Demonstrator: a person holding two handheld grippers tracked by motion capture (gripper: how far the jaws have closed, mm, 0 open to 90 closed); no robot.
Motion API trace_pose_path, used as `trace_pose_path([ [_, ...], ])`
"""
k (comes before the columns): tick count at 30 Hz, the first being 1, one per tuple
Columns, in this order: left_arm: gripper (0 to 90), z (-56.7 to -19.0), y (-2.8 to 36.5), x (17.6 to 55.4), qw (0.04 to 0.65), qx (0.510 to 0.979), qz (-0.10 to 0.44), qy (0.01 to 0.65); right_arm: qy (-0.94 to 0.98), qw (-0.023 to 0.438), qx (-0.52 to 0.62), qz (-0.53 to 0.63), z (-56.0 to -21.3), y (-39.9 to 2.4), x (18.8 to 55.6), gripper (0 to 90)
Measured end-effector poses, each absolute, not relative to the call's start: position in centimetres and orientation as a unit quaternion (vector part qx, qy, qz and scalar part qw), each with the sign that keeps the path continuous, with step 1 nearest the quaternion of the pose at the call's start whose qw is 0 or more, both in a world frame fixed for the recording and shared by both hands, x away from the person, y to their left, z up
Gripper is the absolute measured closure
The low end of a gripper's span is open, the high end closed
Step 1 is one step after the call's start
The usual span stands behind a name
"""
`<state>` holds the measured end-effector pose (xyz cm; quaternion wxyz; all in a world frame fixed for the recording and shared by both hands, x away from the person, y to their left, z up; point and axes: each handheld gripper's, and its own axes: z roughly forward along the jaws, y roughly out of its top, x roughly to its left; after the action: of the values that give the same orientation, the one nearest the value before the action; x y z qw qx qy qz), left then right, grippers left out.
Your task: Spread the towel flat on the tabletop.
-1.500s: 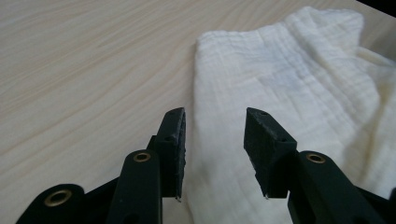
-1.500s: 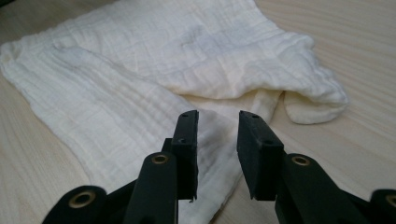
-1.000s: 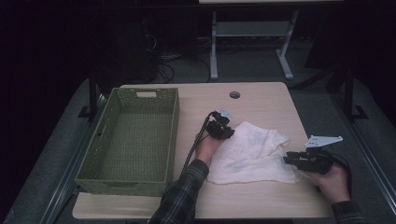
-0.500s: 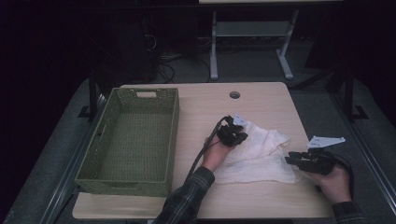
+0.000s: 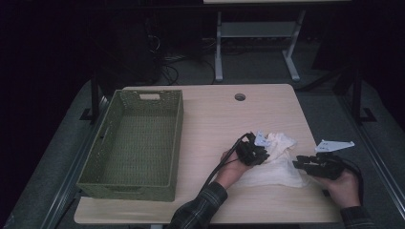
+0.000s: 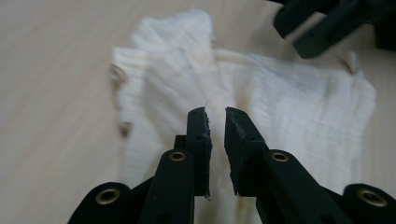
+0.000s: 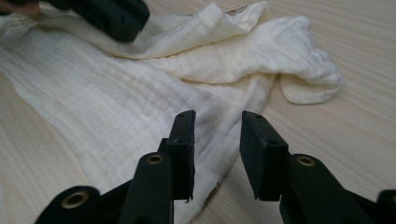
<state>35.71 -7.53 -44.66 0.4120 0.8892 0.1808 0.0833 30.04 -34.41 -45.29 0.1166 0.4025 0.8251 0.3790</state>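
Observation:
A white muslin cloth [image 5: 278,167] lies bunched on the light wooden table [image 5: 215,119], right of the middle. Over its left part my left gripper [image 5: 260,151] hovers; its jaws have just been opening and stand a narrow gap apart with nothing between them [image 6: 215,114]. The cloth [image 6: 289,107] spreads below those jaws. My right gripper [image 5: 300,164] rests at the cloth's right edge, its jaws open [image 7: 218,116] just above the hem of the cloth [image 7: 116,107]. The other gripper's jaws show far off in each gripper view [image 6: 322,25] [image 7: 109,14].
A green woven basket [image 5: 124,188] stands on the table's left half. A round cable hole [image 5: 239,97] sits near the far edge. Beyond the table stands a white desk frame [image 5: 218,52] on a dark floor.
My left gripper has moved right and toward me across the cloth, drawing its left part over so that the cloth now lies narrower. The right gripper has stayed put.

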Motion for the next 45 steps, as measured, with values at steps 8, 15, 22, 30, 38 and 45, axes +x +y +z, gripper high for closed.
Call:
trace_pose_path([
  [8,71.2,-43.3,-7.0,39.8,0.426,0.876,0.082,0.209,0.827,0.118,0.403,0.374,-45.4,-34.4,30.0,63.7],
  [15,66.4,-44.8,-9.0,41.3,0.428,0.877,0.056,0.21,0.827,0.118,0.403,0.374,-45.5,-34.4,30.1,63.2],
  [22,66.9,-46.3,-10.3,41.2,0.412,0.887,0.047,0.205,0.827,0.12,0.404,0.373,-45.5,-34.6,30.0,63.2],
  [30,84.2,-46.8,-10.8,41.3,0.398,0.893,0.046,0.206,0.826,0.121,0.404,0.373,-45.4,-34.5,29.9,63.2],
  [38,86.3,-45.2,-9.3,41.6,0.408,0.886,0.058,0.212,0.826,0.121,0.406,0.372,-45.5,-34.7,29.9,63.2],
  [45,86.4,-43.5,-7.2,42.0,0.412,0.877,0.088,0.231,0.827,0.122,0.404,0.371,-45.4,-34.5,30.0,63.2],
])
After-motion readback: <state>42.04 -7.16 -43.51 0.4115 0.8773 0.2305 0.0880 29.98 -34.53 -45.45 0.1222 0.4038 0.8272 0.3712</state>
